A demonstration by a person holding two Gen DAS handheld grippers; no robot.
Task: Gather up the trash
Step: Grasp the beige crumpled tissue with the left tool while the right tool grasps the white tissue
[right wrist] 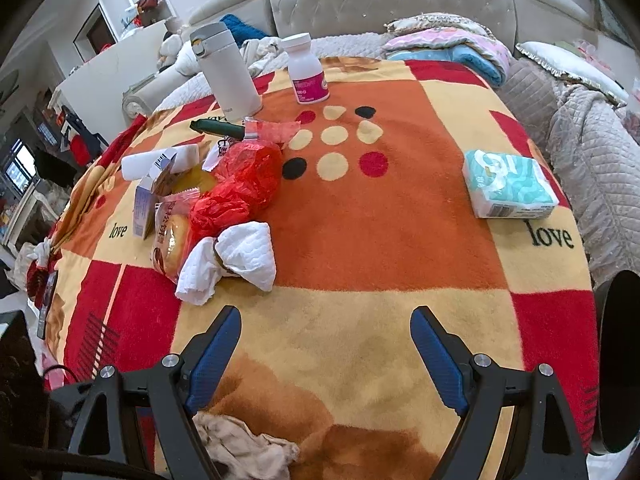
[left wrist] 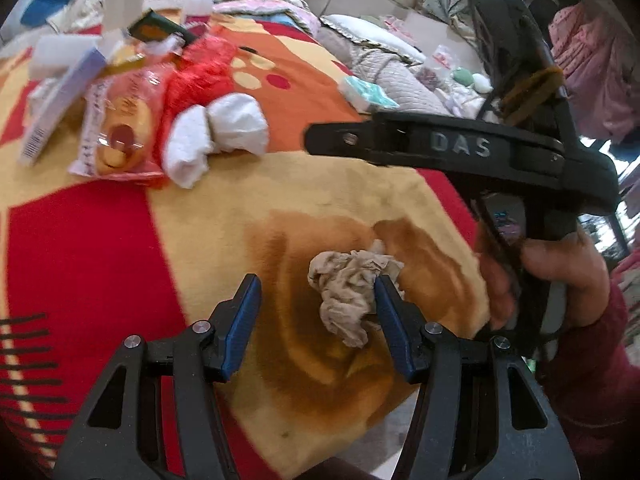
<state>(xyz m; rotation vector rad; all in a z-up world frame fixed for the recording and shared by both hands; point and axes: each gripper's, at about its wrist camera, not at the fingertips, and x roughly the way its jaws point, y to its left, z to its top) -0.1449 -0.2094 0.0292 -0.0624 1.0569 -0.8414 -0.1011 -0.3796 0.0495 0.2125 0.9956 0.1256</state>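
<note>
Left wrist view: patterned blanket (left wrist: 120, 240) spreads beneath both tongs. Right tongs (left wrist: 320, 140) cross the frame above, held in the person's hand (left wrist: 560, 280). Trash pile ahead-left of left tongs (left wrist: 316, 286): red plastic bag (left wrist: 200, 76), bread wrapper (left wrist: 116, 136), white paper towel (left wrist: 216, 136). Crumpled beige tissue (left wrist: 352, 284) lies between the spread left fingers, touching the right-hand finger; nothing gripped. Right wrist view: right tongs (right wrist: 324, 320) spread wide, holding nothing; beige tissue at lower left beside them. Tissue pack (right wrist: 508, 184) ahead-right; white thermos (right wrist: 228, 68) and pill bottle (right wrist: 306, 68) far ahead.
</note>
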